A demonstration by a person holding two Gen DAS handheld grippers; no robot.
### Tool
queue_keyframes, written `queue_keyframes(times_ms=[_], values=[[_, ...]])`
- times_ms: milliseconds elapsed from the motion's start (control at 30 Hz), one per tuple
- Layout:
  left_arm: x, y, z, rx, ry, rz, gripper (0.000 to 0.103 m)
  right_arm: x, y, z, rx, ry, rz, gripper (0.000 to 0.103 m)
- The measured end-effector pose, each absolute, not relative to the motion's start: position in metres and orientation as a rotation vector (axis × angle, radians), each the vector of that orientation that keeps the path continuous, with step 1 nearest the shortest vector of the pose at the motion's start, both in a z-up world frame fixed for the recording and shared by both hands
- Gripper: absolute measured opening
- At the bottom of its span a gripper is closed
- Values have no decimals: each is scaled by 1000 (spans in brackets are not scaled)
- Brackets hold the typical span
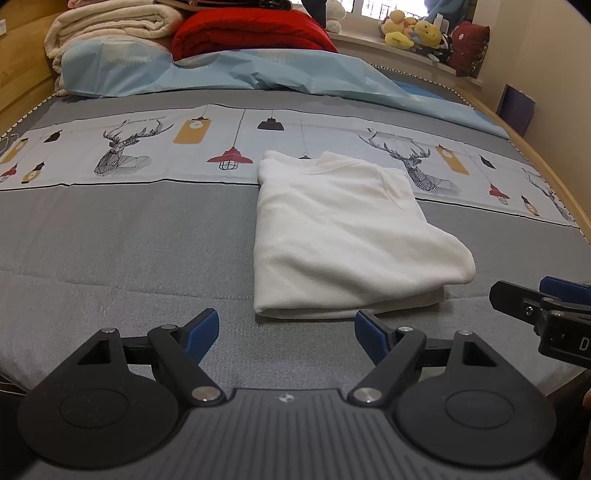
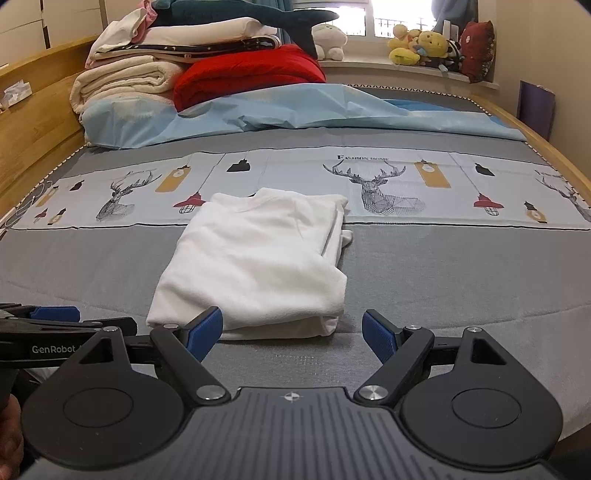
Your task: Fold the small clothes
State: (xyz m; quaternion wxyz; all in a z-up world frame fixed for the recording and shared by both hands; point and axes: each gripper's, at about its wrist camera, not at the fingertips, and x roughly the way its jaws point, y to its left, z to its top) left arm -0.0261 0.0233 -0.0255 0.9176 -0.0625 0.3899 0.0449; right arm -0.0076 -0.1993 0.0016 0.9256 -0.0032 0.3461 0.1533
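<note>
A white garment lies folded into a rough rectangle on the grey bedspread, its collar end toward the printed band. The same garment fills the middle of the right wrist view. My left gripper is open just short of its near edge, nothing between the blue pads. My right gripper is open too, its left pad close to the garment's near edge, holding nothing. Each gripper shows at the side of the other's view: the right gripper and the left gripper.
A light blue sheet, folded cream blankets and a red quilt are piled at the far end. Plush toys sit on the window sill. Wooden bed frame runs along the left; a wall stands on the right.
</note>
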Motion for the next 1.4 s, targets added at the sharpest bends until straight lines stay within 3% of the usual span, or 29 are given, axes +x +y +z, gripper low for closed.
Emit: queue_keyframes(times_ms=[1400], values=[[-27, 22, -24, -109, 780, 69, 85, -7, -201, 1, -6, 710, 316, 84]])
